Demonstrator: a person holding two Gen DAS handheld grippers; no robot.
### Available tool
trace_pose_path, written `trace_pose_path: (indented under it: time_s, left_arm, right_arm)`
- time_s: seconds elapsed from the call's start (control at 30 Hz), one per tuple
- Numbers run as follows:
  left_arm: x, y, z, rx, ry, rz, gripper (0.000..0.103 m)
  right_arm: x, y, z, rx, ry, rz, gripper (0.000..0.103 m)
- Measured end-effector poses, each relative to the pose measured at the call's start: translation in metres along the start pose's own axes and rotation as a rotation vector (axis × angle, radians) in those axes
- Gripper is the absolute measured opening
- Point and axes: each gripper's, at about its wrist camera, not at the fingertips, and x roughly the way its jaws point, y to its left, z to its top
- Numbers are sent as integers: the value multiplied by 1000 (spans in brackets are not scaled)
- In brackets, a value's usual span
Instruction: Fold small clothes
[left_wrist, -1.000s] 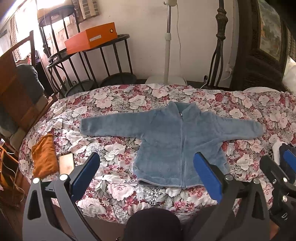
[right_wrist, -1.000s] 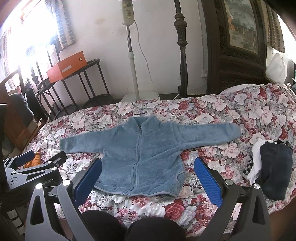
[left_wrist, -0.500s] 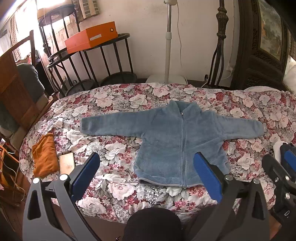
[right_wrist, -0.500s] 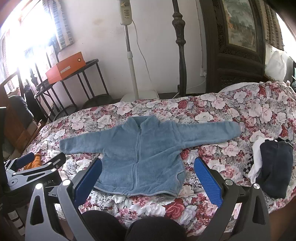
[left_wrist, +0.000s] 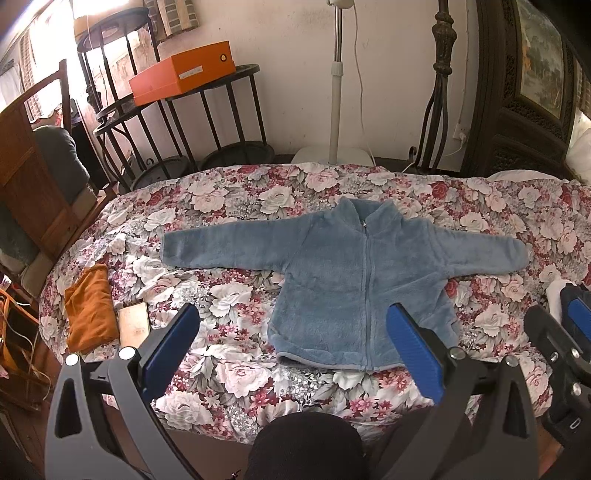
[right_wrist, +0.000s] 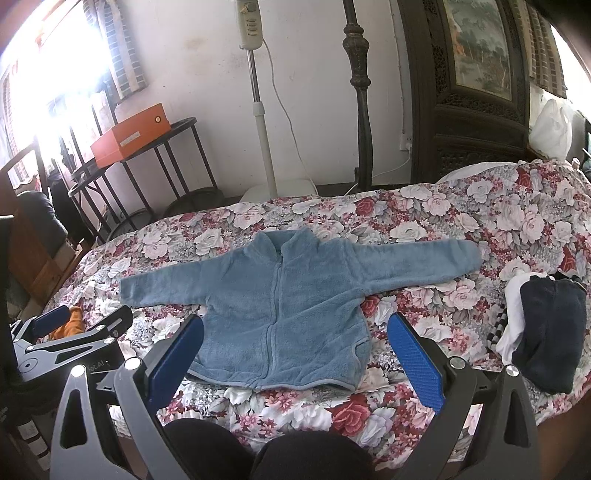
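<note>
We see a small blue fleece jacket with a front zipper (left_wrist: 354, 280) (right_wrist: 280, 306). It lies flat and unfolded on the bed cover, front side up, the zipper closed up to the short standing collar. Both sleeves are spread out straight to the sides. The collar points toward the wall, and the hem lies near the front edge of the bed.

Nothing reads clearly: the orange box (left_wrist: 183, 75) bears a white label too small to make out, and the left gripper (right_wrist: 74, 325) shows only partial, illegible lettering.
</note>
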Motion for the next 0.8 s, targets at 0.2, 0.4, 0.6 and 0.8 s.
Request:
trace_pose_path:
  time_s: [0.2,0.4,0.6,0.8]
  left_arm:
    - [0,0,0,2,2,0,98]
    - [1,2,-1,2,2,1,98]
    - [1,2,-1,1,3,0,98]
    - [1,1,1,2,5,0,98]
  right_arm:
    - [0,-1,0,0,0,0,100]
    - [1,-1,0,2,2,1,100]
    - [1,-2,1,4,2,2,100]
    - [2,-3,0,4,4,2,100]
